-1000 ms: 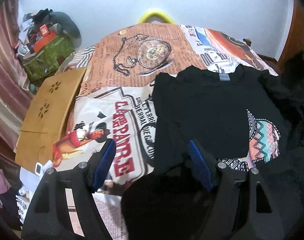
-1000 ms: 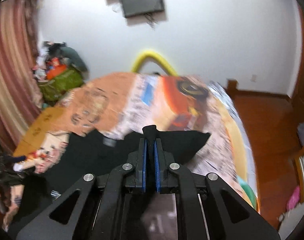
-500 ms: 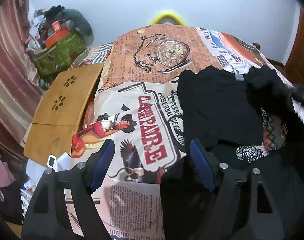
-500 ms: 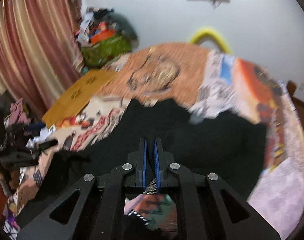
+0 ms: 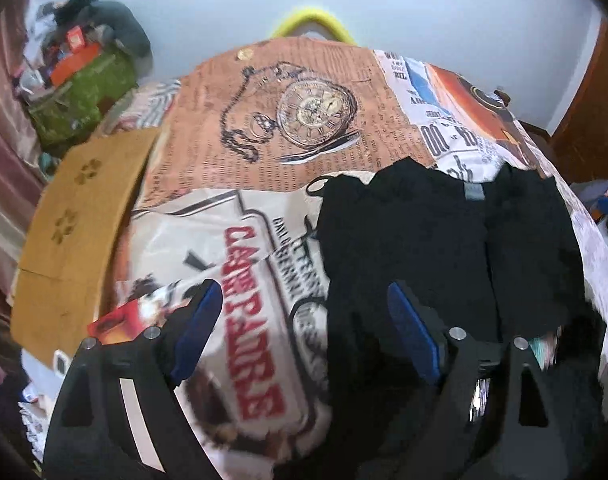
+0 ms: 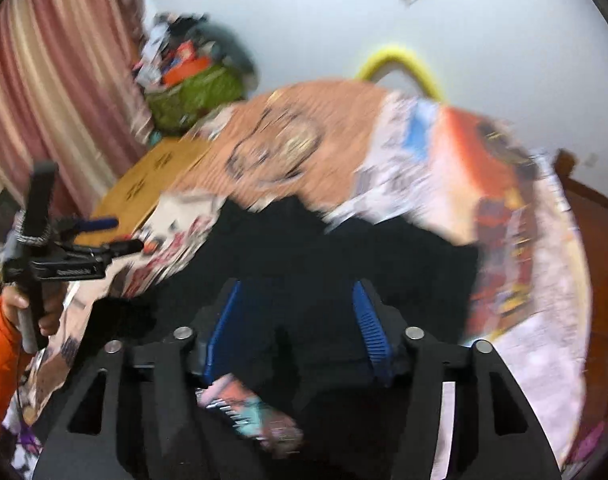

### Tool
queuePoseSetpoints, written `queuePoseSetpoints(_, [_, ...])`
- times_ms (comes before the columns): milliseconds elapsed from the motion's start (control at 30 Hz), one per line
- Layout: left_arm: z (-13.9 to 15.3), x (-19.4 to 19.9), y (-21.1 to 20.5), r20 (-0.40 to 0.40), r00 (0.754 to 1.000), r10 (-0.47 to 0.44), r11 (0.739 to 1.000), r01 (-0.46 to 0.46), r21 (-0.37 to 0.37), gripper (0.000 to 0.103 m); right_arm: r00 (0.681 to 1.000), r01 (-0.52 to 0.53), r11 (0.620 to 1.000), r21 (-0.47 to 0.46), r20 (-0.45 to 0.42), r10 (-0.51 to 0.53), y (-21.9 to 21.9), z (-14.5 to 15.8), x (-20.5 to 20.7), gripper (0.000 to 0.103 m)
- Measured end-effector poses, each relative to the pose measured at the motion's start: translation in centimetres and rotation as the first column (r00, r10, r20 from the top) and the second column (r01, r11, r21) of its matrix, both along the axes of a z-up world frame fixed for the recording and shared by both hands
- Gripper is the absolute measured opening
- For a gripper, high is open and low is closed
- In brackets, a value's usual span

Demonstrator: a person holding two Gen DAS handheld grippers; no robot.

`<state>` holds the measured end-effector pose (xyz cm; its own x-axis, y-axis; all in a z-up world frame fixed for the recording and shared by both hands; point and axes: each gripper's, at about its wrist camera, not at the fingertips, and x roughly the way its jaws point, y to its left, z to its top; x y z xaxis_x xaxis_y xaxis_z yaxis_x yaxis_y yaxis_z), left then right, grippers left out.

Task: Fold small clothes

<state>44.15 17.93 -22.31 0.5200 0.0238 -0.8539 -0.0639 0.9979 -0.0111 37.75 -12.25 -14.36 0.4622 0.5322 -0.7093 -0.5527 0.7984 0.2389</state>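
Note:
A black T-shirt (image 5: 443, 240) lies on the bed with both sides folded in over the middle; a grey neck label shows at its far edge. My left gripper (image 5: 304, 312) is open and empty, over the shirt's left edge. My right gripper (image 6: 298, 312) is open and empty above the shirt (image 6: 343, 248); a strip of the shirt's colourful print (image 6: 244, 408) shows below its fingers. The left gripper also shows at the left of the right wrist view (image 6: 104, 236), held in a hand with an orange sleeve.
The bed has a newspaper-print cover (image 5: 288, 120). A tan wooden board (image 5: 76, 216) lies at its left edge. A pile of bags and clothes (image 5: 80, 80) sits in the far left corner by a pink curtain. A yellow hoop (image 5: 311, 26) stands behind the bed.
My right gripper carried the shirt's right side across onto the middle and opened, letting it go. The print is now mostly covered. My left gripper stayed open and shifted a little.

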Motion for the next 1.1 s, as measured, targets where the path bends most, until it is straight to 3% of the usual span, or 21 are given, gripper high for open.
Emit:
queuePoseSetpoints(133, [-2.7, 4.1, 0.0, -0.061, 0.998, 0.021, 1.0, -0.021, -0.007, 0.085, 0.993, 0.118, 0.992, -0.045, 0.023, -0.117, -3.9, -0.7, 1.8, 0.056])
queuePoseSetpoints(300, [-6.2, 8.4, -0.8, -0.131, 0.991, 0.005, 1.0, -0.008, -0.02, 0.084, 0.98, 0.176, 0.98, -0.096, -0.079, -0.184, -5.3, -5.3, 4.8, 0.056])
queuePoseSetpoints(400, [-7.4, 10.0, -1.5, -0.161, 0.986, -0.03, 0.996, 0.015, -0.091, 0.066, 0.974, 0.188, 0.977, -0.105, -0.112, -0.199, -4.9, -7.4, 6.5, 0.048])
queuePoseSetpoints(467, [-7.7, 10.5, -2.1, -0.162, 0.986, -0.048, 0.994, 0.03, -0.108, 0.044, 0.973, 0.188, 0.978, -0.089, -0.119, -0.198, -4.5, -8.0, 7.3, 0.024])
queuePoseSetpoints(533, [-7.5, 10.4, -2.8, -0.136, 0.989, -0.058, 0.996, 0.048, -0.076, 0.029, 0.977, 0.181, 0.981, -0.072, -0.101, -0.188, -3.8, -7.7, 7.4, 0.009])
queuePoseSetpoints(567, [-7.3, 10.3, -3.0, -0.125, 0.991, -0.057, 0.997, 0.05, -0.055, 0.016, 0.98, 0.17, 0.983, -0.074, -0.094, -0.176, -3.3, -7.5, 7.6, 0.007])
queuePoseSetpoints(633, [-6.9, 10.2, -2.9, -0.107, 0.993, -0.04, 0.999, 0.037, -0.026, 0.01, 0.985, 0.156, 0.984, -0.086, -0.068, -0.162, -2.4, -7.0, 8.1, 0.006])
queuePoseSetpoints(833, [-6.2, 11.0, -0.1, -0.079, 0.988, 0.13, 0.988, -0.122, 0.097, 0.009, 0.982, 0.191, 0.975, -0.116, 0.014, -0.19, -1.2, -6.1, 11.0, 0.004])
queuePoseSetpoints(933, [-6.5, 11.1, 0.8, -0.113, 0.982, 0.151, 0.987, -0.144, 0.064, 0.011, 0.981, 0.194, 0.97, -0.147, 0.013, -0.195, -0.7, -6.3, 11.2, 0.005])
queuePoseSetpoints(1000, [-5.9, 10.2, 0.5, -0.093, 0.984, 0.152, 0.985, -0.143, 0.096, 0.016, 0.983, 0.182, 0.973, -0.14, 0.027, -0.18, -0.8, -6.0, 10.1, 0.006])
queuePoseSetpoints(1067, [-5.1, 9.5, -0.3, -0.075, 0.989, 0.128, 0.984, -0.117, 0.131, 0.035, 0.987, 0.161, 0.979, -0.125, 0.034, -0.158, -1.2, -5.4, 8.7, 0.008])
queuePoseSetpoints(1100, [-4.5, 9.1, -0.8, -0.064, 0.992, 0.11, 0.985, -0.1, 0.141, 0.04, 0.989, 0.149, 0.981, -0.122, 0.036, -0.146, -1.4, -5.1, 8.0, 0.014])
